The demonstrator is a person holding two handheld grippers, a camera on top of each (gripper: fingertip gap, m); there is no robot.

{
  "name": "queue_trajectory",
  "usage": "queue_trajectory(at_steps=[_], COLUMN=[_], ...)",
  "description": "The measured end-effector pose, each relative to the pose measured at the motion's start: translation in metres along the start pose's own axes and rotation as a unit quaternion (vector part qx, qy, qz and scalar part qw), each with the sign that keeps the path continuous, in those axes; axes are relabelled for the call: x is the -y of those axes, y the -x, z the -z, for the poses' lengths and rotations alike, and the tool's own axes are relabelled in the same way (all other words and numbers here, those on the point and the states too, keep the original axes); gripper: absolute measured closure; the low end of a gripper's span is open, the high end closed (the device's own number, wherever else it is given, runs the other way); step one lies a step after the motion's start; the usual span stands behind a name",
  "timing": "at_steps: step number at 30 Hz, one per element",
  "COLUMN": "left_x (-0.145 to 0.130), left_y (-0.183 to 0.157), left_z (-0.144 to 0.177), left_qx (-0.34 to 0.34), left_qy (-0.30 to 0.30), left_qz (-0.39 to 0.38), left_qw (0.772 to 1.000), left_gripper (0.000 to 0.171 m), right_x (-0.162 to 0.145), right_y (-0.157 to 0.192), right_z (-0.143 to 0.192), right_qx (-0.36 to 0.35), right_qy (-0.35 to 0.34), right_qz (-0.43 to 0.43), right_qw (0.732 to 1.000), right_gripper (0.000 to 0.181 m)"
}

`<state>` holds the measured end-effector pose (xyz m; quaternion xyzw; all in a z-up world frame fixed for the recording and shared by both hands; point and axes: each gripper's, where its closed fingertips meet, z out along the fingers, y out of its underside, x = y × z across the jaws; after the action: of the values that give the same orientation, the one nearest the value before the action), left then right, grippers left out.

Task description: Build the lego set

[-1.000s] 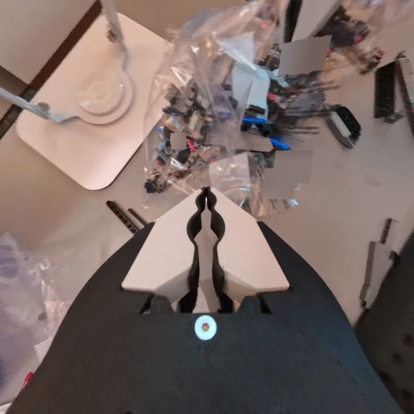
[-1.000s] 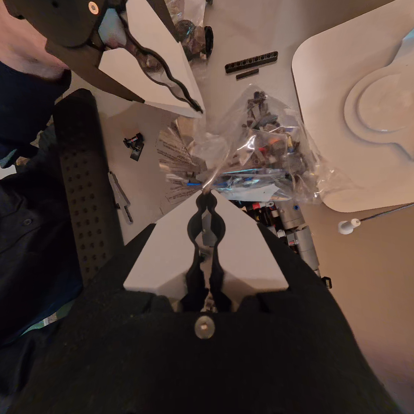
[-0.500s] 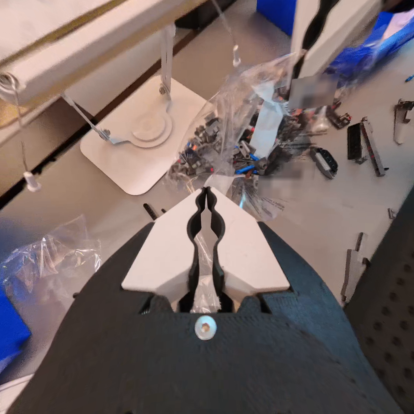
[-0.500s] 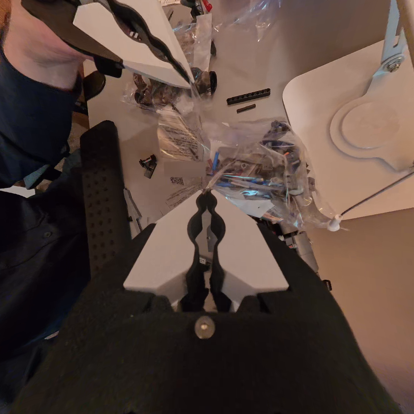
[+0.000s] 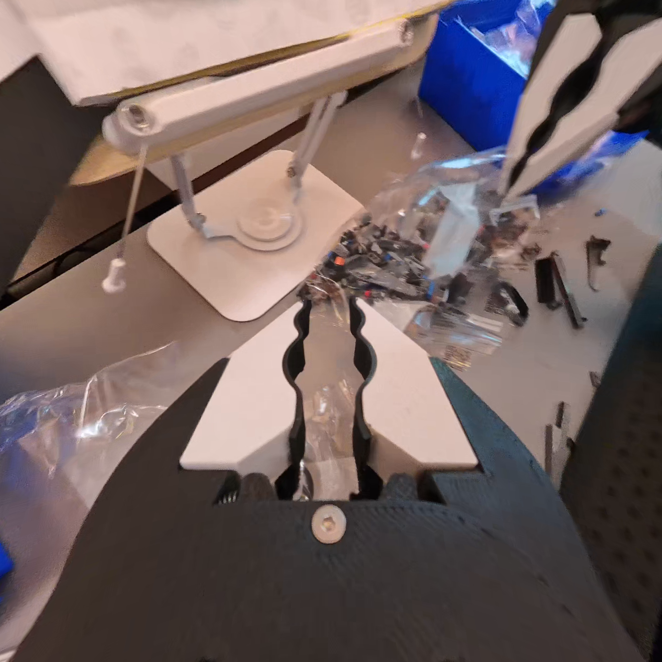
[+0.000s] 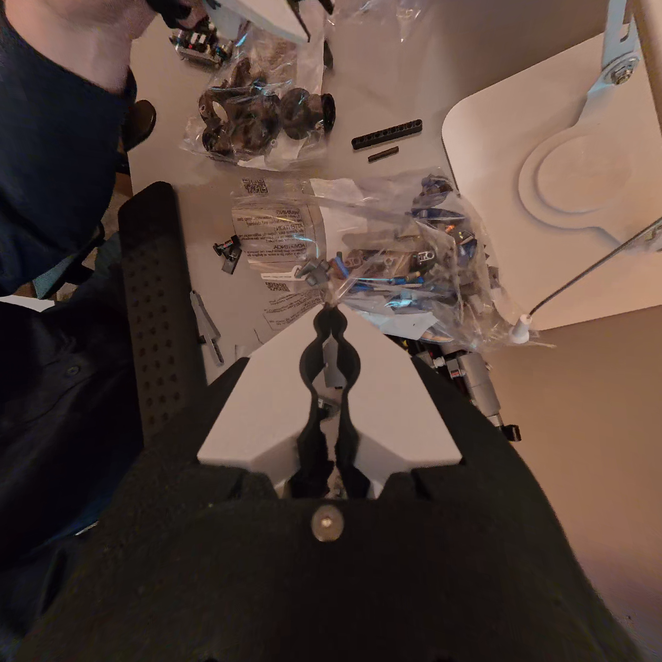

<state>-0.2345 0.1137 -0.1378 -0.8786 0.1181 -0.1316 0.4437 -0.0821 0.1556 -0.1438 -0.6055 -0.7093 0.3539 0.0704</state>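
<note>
A clear plastic bag of small grey, black and blue lego parts (image 5: 412, 250) lies on the table ahead of my left gripper (image 5: 329, 308). The left jaws stand apart, with a loose strip of clear plastic lying between them. My right gripper (image 6: 331, 308) is shut on a pinched edge of the same bag (image 6: 412, 258) and holds it up slightly. The right gripper also shows in the left wrist view (image 5: 508, 190), at the upper right, on the bag's far side. Part of the left gripper's white finger (image 6: 258, 18) shows at the top of the right wrist view.
A white stand base (image 5: 250, 250) sits beside the bag, under a white arm. A blue box (image 5: 473, 82) stands behind. A bag of black wheels (image 6: 258, 118), a black beam (image 6: 387, 133), a grey assembly (image 6: 473, 379) and a black perforated block (image 6: 157, 304) lie around. A crumpled clear bag (image 5: 71, 412) lies left. About 15 centimetres separates my left fingertips from my right.
My left gripper has opened and let go of the bag, and has drawn back from it. My right gripper stays shut on the bag's edge.
</note>
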Motion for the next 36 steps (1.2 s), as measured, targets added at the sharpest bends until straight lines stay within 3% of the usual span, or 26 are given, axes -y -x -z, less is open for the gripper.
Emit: queue_trajectory(at_steps=[2,5,7,9,11,13,18,24,28,33,36], left_x=[-0.009,-0.057,-0.076,-0.093,-0.101,-0.114,-0.109,-0.109,-0.092,-0.044,0.008], left_y=[0.017,0.032,0.038,0.049,0.043,0.049,0.049,0.042,0.03,0.017,-0.022], left_z=[-0.005,-0.034,-0.052,-0.059,-0.07,-0.073,-0.079,-0.078,-0.074,-0.043,-0.015], left_qx=[0.031,0.067,0.085,0.117,0.097,0.125,0.137,0.118,0.074,0.037,-0.016], left_qy=[0.017,0.145,0.187,0.236,0.253,0.293,0.278,0.25,0.181,0.056,-0.046], left_qz=[0.025,0.043,0.04,0.047,0.06,0.045,0.025,0.016,0.038,0.046,0.005], left_qw=[0.999,0.986,0.978,0.963,0.961,0.947,0.95,0.961,0.98,0.997,0.999], left_gripper=[0.149,0.14,0.134,0.118,0.121,0.124,0.163,0.163,0.163,0.163,0.163], right_x=[0.001,-0.001,-0.003,-0.003,-0.003,-0.003,-0.003,-0.005,-0.005,-0.004,-0.003], right_y=[0.001,0.0,-0.002,-0.004,-0.003,-0.003,-0.005,-0.007,-0.008,-0.01,-0.011], right_z=[0.003,0.001,-0.003,-0.005,-0.006,-0.005,-0.006,-0.004,-0.005,-0.009,-0.012], right_qx=[-0.002,0.0,0.0,-0.002,-0.001,-0.002,0.001,0.001,0.002,0.002,0.001], right_qy=[-0.004,-0.001,0.006,0.009,0.011,0.01,0.008,0.007,0.007,0.008,0.01], right_qz=[0.001,-0.001,-0.003,-0.005,-0.003,-0.002,-0.004,-0.007,-0.008,-0.013,-0.013], right_qw=[1.0,1.0,1.0,1.0,1.0,1.0,1.0,1.0,1.0,1.0,1.0], right_gripper=[0.181,0.181,0.181,0.181,0.181,0.181,0.181,0.181,0.181,0.181,0.181])
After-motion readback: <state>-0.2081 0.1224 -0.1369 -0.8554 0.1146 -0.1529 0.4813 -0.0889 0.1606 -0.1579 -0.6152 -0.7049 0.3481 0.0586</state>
